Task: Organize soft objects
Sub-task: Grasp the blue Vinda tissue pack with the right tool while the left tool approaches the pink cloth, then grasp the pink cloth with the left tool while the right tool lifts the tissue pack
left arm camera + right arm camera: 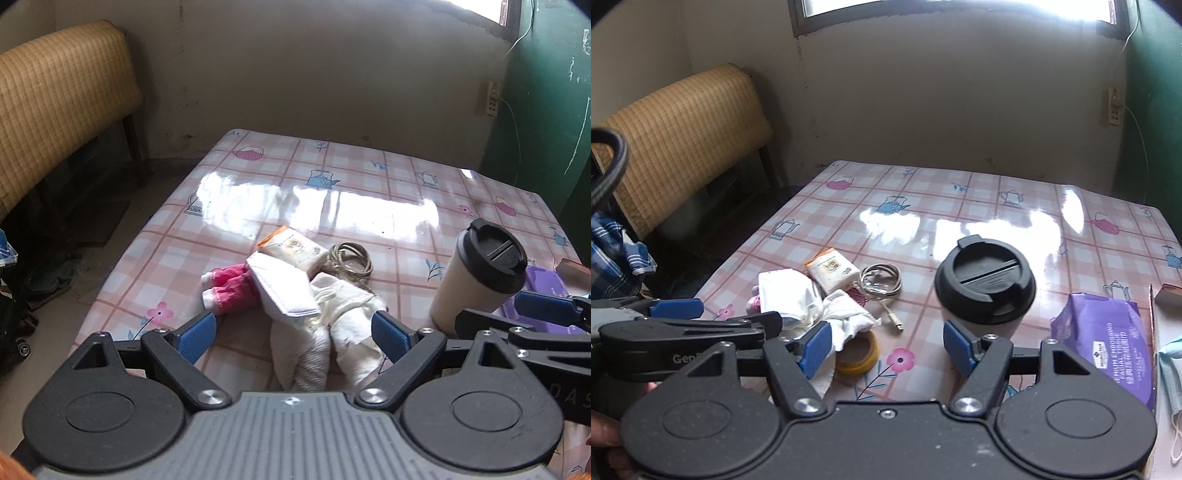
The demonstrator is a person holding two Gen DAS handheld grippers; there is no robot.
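A heap of soft things lies on the checked tablecloth (pixel 332 177). It holds crumpled white cloths (pixel 343 310), a folded white cloth (pixel 282 291) and a small pink garment (pixel 231 291). My left gripper (pixel 293 338) hangs open just in front of the heap, with the white cloths between and beyond its blue pads, untouched. My right gripper (pixel 886 349) is open too, over a yellow tape roll (pixel 857 354) and beside the white cloths (pixel 846 317). One of the right gripper's fingers (pixel 546 310) shows at the right edge of the left wrist view.
A lidded paper cup (pixel 984 284) stands right of the heap. A small tissue packet (pixel 833 273) and a coiled cable (pixel 881 284) lie behind it. A purple tissue pack (pixel 1108 347) and a blue face mask (pixel 1171 369) lie at the right. A rattan seat back (pixel 62 92) stands left of the table.
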